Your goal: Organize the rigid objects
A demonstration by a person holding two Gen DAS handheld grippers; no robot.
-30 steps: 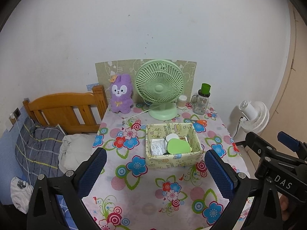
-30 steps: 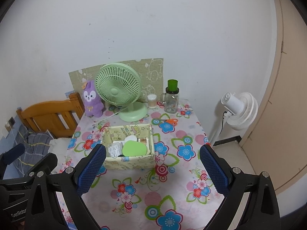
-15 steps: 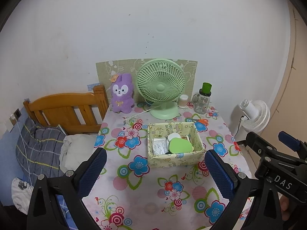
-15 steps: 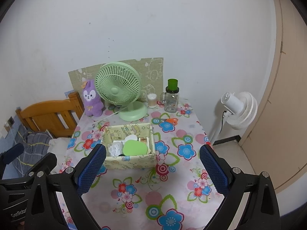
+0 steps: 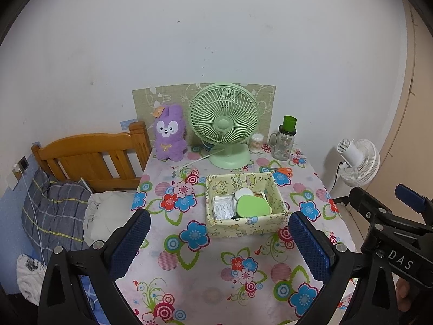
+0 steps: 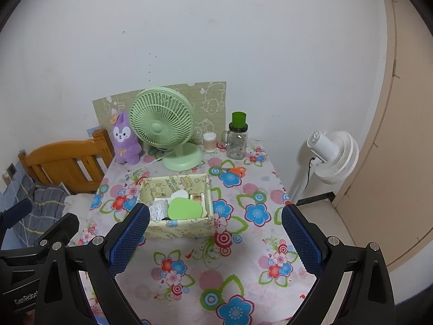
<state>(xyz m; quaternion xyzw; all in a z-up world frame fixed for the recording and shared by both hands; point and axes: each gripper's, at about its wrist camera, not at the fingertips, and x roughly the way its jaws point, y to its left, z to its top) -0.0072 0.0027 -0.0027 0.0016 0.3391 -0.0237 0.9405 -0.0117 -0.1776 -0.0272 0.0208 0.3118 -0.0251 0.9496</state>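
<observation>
My grippers: left (image 5: 217,239) and right (image 6: 215,239) both wide, empty.
Change: I've backed off; storage box (image 5: 245,234) sits smaller, mid-frame.
Meaning: box filled, likely finishing.

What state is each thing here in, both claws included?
Left claw: open, empty, above the table.
Right claw: open, empty.
Box: upright, open-topped, with small items inside.
Green lid: lying in the box.
Desk fan: upright; whether running, cannot tell.
Jar: upright, capped.
Scissors: flat on the cloth, closed.
Plush: upright.
</observation>
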